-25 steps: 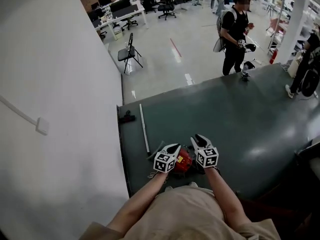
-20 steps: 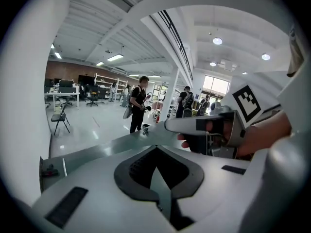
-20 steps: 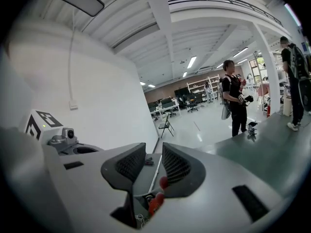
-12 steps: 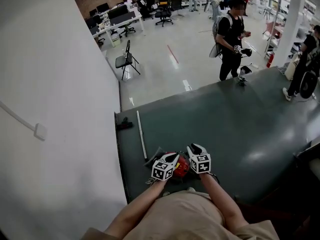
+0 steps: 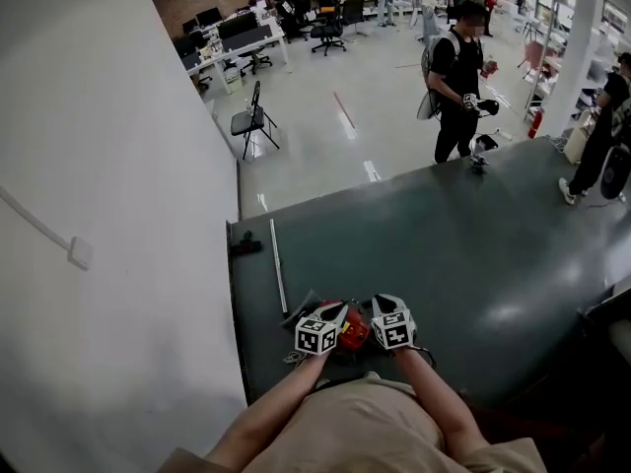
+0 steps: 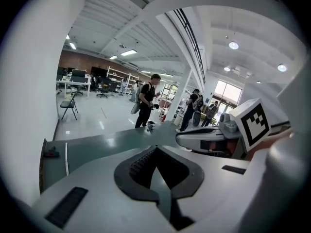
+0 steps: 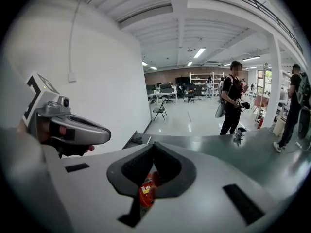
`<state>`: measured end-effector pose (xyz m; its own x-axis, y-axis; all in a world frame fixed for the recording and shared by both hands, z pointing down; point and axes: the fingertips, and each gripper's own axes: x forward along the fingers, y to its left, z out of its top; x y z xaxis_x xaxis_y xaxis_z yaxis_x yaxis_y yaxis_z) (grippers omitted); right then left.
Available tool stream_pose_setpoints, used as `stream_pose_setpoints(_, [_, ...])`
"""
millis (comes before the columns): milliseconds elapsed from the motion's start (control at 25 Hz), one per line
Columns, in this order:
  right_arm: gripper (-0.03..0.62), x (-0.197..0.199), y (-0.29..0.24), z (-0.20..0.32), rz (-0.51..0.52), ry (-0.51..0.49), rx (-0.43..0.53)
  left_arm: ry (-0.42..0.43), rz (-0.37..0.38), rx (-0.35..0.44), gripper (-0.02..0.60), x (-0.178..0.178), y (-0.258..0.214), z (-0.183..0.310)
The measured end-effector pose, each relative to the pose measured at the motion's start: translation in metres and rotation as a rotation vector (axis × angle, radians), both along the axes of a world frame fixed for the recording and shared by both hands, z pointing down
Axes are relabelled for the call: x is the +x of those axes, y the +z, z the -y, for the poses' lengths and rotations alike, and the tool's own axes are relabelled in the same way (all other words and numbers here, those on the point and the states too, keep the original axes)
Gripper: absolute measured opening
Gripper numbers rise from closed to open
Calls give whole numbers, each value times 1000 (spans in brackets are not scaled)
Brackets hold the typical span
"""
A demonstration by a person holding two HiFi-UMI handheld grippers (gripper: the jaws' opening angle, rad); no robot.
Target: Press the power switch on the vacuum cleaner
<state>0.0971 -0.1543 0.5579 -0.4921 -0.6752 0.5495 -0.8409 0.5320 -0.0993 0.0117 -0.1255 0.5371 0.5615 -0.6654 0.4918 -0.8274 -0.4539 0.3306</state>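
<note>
Your left gripper (image 6: 154, 150) and right gripper (image 7: 154, 145) — jaws together, empty — bracket the vacuum cleaner (image 5: 354, 332); closed tips likely serve for pressing.

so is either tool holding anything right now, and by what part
Nothing is held. The left tool and the right tool both have their jaws together and empty; the red vacuum cleaner only shows through the right tool's gap.

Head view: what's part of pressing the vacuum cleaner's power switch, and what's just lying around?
In the job: red vacuum cleaner, left gripper, right gripper.
Lying about: white rod, small black object by the wall, folding chair.
</note>
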Motion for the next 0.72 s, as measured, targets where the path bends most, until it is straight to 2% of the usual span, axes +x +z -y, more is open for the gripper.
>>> stream_pose_setpoints(120, [10, 5, -1, -7, -7, -12, 7, -13, 6, 11, 5, 4, -2, -7])
stream_pose_setpoints(320, [11, -1, 3, -38, -81, -128, 64, -42, -11, 51, 5, 14, -8, -23])
stream_pose_setpoints(400, [10, -1, 7, -48, -88, -143, 72, -50, -20, 47, 5, 17, -7, -32])
stream_pose_setpoints(600, [10, 8, -4, -57, -53, -83, 101, -46, -19, 26, 5, 19, 0, -47])
stream_pose_setpoints(720, [9, 25, -36, -55, -32, -21, 154, -36, -26, 29, 5, 25, -6, -50])
